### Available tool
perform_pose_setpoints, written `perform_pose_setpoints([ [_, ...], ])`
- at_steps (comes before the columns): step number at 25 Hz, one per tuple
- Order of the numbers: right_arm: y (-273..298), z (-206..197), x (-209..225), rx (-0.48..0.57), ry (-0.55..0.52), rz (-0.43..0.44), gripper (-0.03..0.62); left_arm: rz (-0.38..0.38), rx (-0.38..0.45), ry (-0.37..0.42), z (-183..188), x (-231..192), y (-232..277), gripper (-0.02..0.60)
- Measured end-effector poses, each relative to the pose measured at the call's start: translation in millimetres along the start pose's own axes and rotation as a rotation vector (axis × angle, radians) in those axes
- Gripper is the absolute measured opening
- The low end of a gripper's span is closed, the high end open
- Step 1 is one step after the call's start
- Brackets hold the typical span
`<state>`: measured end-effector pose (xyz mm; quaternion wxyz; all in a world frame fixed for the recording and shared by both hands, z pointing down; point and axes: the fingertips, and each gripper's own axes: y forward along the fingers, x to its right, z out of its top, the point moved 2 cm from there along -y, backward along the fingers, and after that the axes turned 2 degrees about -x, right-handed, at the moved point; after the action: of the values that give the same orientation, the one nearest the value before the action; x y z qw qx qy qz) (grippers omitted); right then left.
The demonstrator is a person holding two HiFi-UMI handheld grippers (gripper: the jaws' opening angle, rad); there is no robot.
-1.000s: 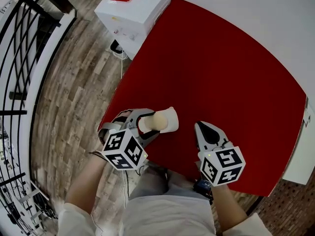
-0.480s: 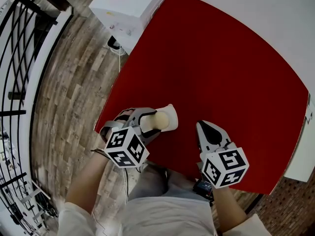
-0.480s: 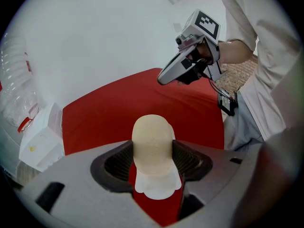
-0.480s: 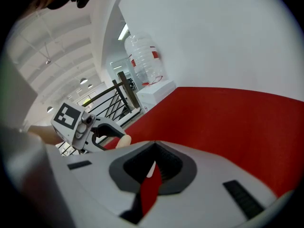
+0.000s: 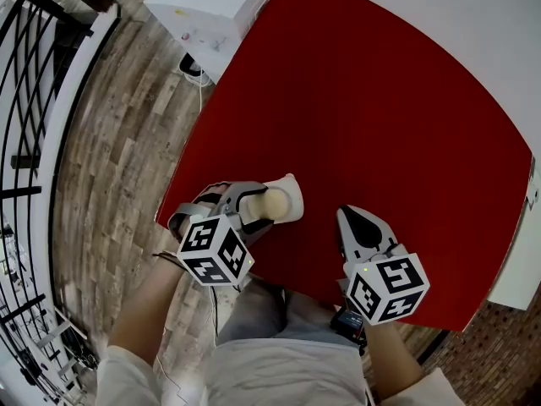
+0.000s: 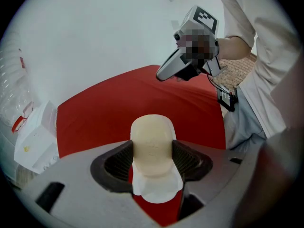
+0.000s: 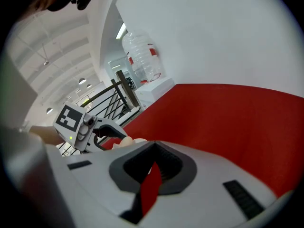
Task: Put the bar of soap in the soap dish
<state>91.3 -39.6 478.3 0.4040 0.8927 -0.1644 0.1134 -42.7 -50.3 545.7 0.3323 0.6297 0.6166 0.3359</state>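
Between left tongs [image 6: 153,161], soap bar [image 6: 152,141]

Deep red across the tabletop [image 5: 380,100]. Pale cream on the bar of soap [image 5: 275,203], plain white on the soap dish [image 5: 293,191]. Grey on the left claw [image 5: 259,206] and right claw [image 5: 358,221], with black-and-white square markers. Grey-brown wood grain on the floor [image 5: 110,167].

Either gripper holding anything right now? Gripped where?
The left gripper holds the bar of soap, jaws clamped on its two opposite sides, far end sticking out, over the soap dish. The right gripper is shut and empty.
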Motion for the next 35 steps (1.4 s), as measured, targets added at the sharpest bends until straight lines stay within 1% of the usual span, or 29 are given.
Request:
perform_pose_setpoints([
  [9,2.3,-3.2,1.9,-0.005,0.014,0.001,0.003,-0.014,-0.007,-0.001,-3.9,0.2,5.8,0.267],
  [17,5.9,-1.7,4.0,0.002,0.027,0.004,0.005,-0.003,-0.011,0.003,-5.7,-2.0,8.7,0.267],
  [35,7.1,-2.9,6.6,0.006,0.038,0.002,0.003,-0.019,-0.023,-0.003,-8.9,-1.1,14.7,0.267],
])
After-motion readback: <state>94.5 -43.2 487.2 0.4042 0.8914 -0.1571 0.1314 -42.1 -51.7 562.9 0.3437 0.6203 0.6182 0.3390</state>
